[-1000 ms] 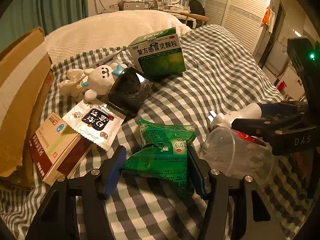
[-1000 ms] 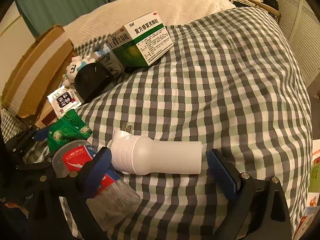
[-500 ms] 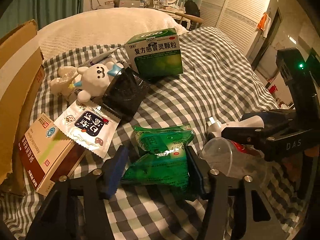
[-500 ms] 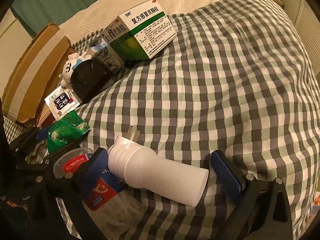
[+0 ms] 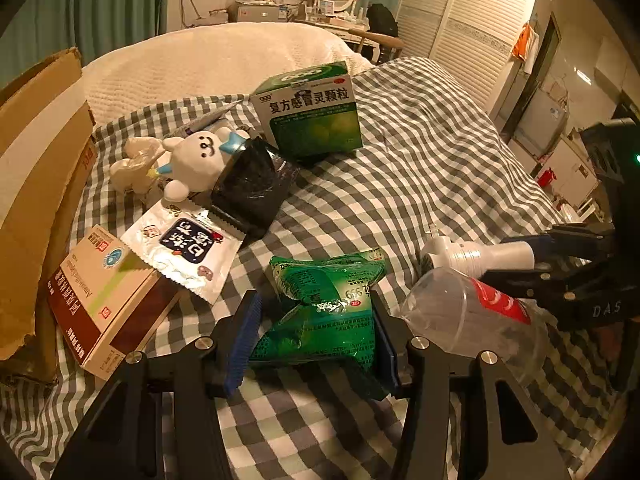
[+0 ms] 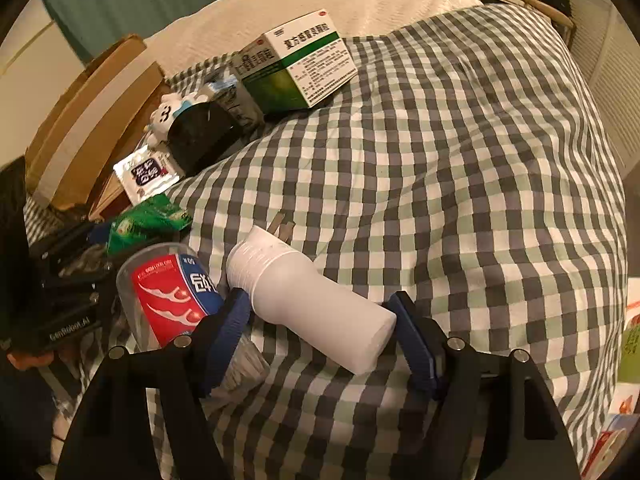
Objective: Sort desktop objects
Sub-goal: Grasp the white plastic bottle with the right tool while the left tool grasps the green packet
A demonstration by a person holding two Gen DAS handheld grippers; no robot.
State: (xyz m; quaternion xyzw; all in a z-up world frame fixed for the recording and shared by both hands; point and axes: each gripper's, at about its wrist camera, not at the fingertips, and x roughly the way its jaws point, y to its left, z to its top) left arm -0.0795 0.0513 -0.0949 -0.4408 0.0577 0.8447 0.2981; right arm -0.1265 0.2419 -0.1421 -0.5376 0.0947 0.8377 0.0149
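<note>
My left gripper (image 5: 316, 334) is shut on a green snack packet (image 5: 326, 308), its blue pads pressed on both sides, just above the checked cloth. The packet also shows in the right wrist view (image 6: 148, 222). My right gripper (image 6: 320, 336) is shut on a white plug-in night light (image 6: 316, 304), which lies tilted between the pads with its plug prongs pointing away. In the left wrist view the light (image 5: 476, 254) sits at the right.
A clear plastic cup with a red label (image 5: 472, 312) lies between the grippers. A green medicine box (image 5: 312, 112), white bunny toy (image 5: 196, 156), black pouch (image 5: 252, 184), white sachet (image 5: 184, 244), brown box (image 5: 108, 296) and cardboard carton (image 5: 36, 184) lie at left on the checked cloth (image 6: 440, 160).
My right gripper has closed its pads onto the white light and tilted it. My left gripper has kept its hold on the green packet and shifted slightly.
</note>
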